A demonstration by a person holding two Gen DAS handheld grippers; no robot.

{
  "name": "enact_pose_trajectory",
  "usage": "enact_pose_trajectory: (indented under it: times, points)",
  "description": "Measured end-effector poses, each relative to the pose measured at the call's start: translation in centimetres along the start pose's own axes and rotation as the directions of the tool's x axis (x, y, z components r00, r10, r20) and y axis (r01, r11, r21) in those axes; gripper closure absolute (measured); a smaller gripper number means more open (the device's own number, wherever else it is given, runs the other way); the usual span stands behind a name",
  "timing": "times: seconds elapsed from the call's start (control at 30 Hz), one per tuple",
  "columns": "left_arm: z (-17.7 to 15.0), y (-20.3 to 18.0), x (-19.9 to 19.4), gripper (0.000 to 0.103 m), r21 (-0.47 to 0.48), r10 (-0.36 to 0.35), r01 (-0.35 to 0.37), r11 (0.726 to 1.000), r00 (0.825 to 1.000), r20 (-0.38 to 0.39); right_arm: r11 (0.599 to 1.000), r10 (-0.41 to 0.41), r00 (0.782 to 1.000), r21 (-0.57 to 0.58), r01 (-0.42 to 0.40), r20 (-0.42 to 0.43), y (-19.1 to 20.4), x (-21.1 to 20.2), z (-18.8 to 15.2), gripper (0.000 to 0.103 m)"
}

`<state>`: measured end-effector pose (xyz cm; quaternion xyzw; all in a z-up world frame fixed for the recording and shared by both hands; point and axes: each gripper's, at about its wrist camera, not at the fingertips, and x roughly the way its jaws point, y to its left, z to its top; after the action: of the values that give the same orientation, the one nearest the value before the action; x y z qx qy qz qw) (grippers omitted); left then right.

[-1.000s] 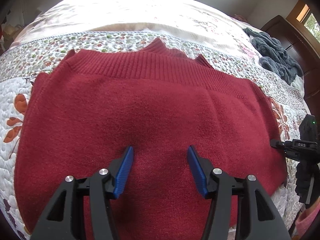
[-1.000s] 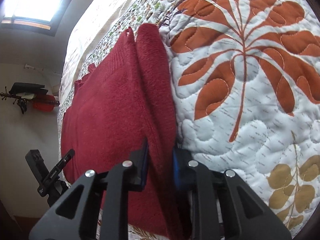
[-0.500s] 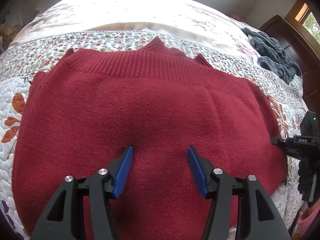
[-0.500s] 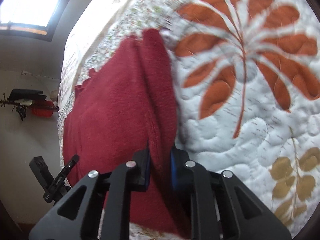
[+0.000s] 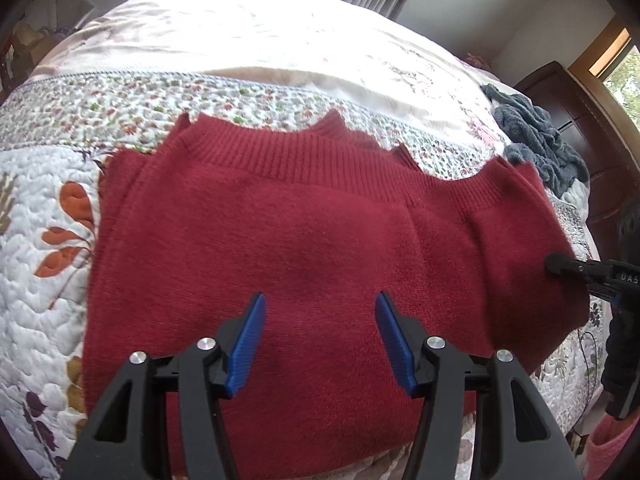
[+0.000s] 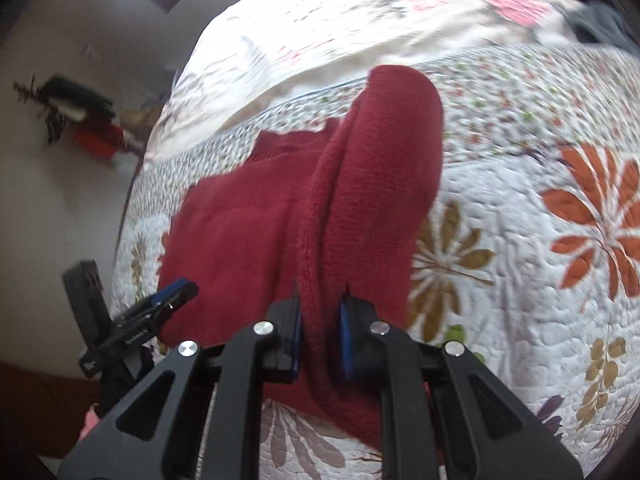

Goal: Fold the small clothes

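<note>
The red sweater (image 5: 320, 248) lies spread on the bed (image 5: 240, 40), soft, thick knit that will sag and bunch. The right gripper (image 6: 320, 332) has its jaws clamped on a raised side edge; the left gripper (image 5: 320, 340) hovers over the middle, jaws apart. Best gripped at hems or edges.

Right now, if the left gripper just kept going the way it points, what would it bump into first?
Probably the red sweater: the open left gripper aims at its middle, with nothing between. How far above the cloth it sits is unclear.
</note>
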<state>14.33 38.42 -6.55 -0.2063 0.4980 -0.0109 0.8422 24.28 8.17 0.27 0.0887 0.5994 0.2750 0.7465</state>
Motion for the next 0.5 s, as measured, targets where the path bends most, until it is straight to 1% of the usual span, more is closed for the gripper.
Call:
enact_pose_trajectory:
  times: [0.17, 0.3, 0.33, 0.37, 0.4, 0.43, 0.5]
  points:
    - [0.1, 0.4, -0.6, 0.046, -0.009, -0.011, 0.011, 1.0, 1.0, 0.007, 0.998, -0.04, 0.999, -0.039, 0.038, -0.037, 2.7, 2.8, 0.0, 0.09]
    - [0.2, 1.0, -0.6, 0.046, -0.021, -0.016, 0.016, 1.0, 1.0, 0.008, 0.996, -0.068, 0.995, -0.061, 0.064, -0.074, 3.9, 5.4, -0.4, 0.088]
    - [0.2, 1.1, -0.6, 0.046, -0.026, -0.018, 0.018, 0.999, 1.0, 0.007, 0.996, -0.071, 0.994, -0.06, 0.066, -0.086, 4.0, 6.2, -0.5, 0.085]
    - [0.2, 1.3, -0.6, 0.046, -0.034, -0.023, 0.023, 0.999, 1.0, 0.005, 0.996, -0.072, 0.993, -0.054, 0.067, -0.094, 4.1, 6.8, -0.5, 0.084]
    - [0.2, 1.4, -0.5, 0.046, -0.041, -0.027, 0.027, 0.999, 1.0, 0.003, 0.997, -0.068, 0.993, -0.05, 0.064, -0.099, 4.1, 7.3, -0.6, 0.08]
    - [0.1, 1.5, -0.5, 0.046, -0.045, -0.029, 0.029, 0.999, 1.0, 0.003, 0.998, -0.048, 0.993, -0.036, 0.045, -0.103, 4.1, 7.8, -0.7, 0.075]
    - [0.0, 1.7, -0.5, 0.046, -0.051, -0.033, 0.033, 0.998, 0.999, 0.001, 1.0, -0.025, 0.994, -0.016, 0.024, -0.106, 4.2, 8.3, -0.8, 0.07]
